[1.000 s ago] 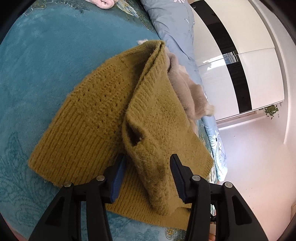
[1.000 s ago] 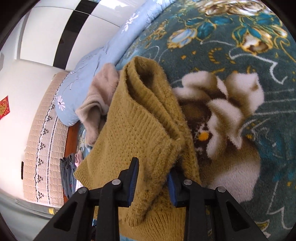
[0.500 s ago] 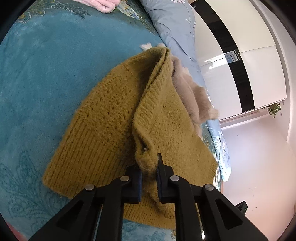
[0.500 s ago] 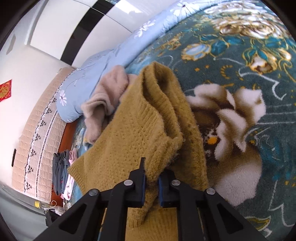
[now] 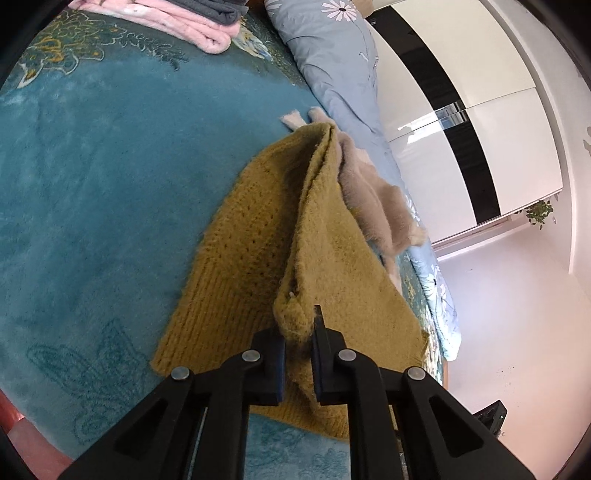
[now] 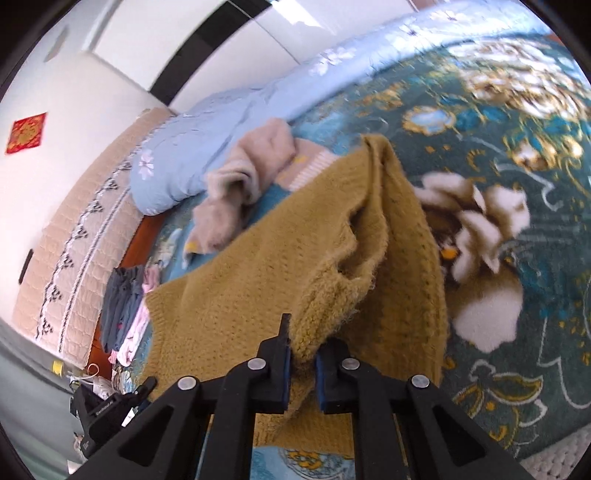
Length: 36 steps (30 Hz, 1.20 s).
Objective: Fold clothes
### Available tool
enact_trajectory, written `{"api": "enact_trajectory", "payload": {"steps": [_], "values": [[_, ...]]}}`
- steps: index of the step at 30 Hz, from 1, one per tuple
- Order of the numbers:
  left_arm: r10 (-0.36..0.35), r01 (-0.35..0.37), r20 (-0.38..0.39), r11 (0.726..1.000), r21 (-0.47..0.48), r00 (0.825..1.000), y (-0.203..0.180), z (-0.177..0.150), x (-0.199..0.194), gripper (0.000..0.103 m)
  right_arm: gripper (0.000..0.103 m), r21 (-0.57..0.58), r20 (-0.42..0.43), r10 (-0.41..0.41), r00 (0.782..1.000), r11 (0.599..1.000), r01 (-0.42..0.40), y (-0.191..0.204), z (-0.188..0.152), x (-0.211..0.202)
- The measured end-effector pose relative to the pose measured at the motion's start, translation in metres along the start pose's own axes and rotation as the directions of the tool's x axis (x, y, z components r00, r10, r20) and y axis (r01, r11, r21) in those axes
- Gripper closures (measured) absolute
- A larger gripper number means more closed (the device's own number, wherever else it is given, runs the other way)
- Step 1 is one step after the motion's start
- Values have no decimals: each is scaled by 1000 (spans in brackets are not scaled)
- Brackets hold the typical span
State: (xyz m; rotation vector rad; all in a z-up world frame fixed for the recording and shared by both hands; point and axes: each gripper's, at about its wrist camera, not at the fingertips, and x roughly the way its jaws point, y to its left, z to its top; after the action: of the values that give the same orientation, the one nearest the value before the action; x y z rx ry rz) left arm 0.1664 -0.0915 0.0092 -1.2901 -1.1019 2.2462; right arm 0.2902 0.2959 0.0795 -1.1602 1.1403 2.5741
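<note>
Tongs in both hands are pinching the same mustard-yellow knit sweater [image 5: 258, 236]. The left tongs [image 5: 298, 343] are pressed nearly together on a bunched bit of its edge, right at their tips. The right tongs [image 6: 302, 349] are squeezed the same way on another thick fold of the edge. I think each one took a corner so the sweater can be lifted and laid over itself for a neat fold. The part near the tongs hangs up off the bed, and the far part rests on the blanket ahead of them. The top layer already droops over the lower layer, so the fold looks started but not done.

Ahead of the tongs the sweater lies on a fuzzy teal blanket [image 5: 92, 184] with big flower shapes. Just past the sweater sits a soft beige top [image 6: 251, 166], touching its far edge. Beyond that is a light blue quilt [image 6: 192, 147] with white daisies. Far off to the left of the left tongs are folded pink clothes [image 5: 177, 22]. White wardrobe doors [image 5: 461, 92] with a black stripe stand behind the bed.
</note>
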Motion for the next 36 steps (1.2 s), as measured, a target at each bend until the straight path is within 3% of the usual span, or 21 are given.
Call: {"api": "enact_trajectory", "payload": {"steps": [4,10,15,20,24,28,33,36], "values": [[36,-37,-29,999,-21,999,9,-4,8,92,92,77,-76,-28,997,996,34,-19,-1,16],[69,-68,-33,998,5,997,13,-9,7,92,92,39,-82,-68,994,997,71,-14,-2,18],[50,-49,-16,997,55,999,3,-6,-6,90,89,18,-78,-56,995,998,58,-11,1,17],[62,-66,43,992,112,997,-8,3,-24,68,84,6,-29,-46,999,999,46,-14,12,6],[132,-144,91,979,141,987,-5,13,-31,62,69,19,-1,-102,995,995,102,-24,22,-7],[150,-153,57,986,63,987,19,24,-29,54,54,98,8,-114,993,989,112,-49,32,-15],[126,-126,2,992,1,992,38,33,-23,44,52,165,-27,-94,995,982,97,-67,37,-6],[76,-76,-38,997,-18,996,35,35,-10,38,51,207,-69,-62,996,975,75,-79,36,4]]}}
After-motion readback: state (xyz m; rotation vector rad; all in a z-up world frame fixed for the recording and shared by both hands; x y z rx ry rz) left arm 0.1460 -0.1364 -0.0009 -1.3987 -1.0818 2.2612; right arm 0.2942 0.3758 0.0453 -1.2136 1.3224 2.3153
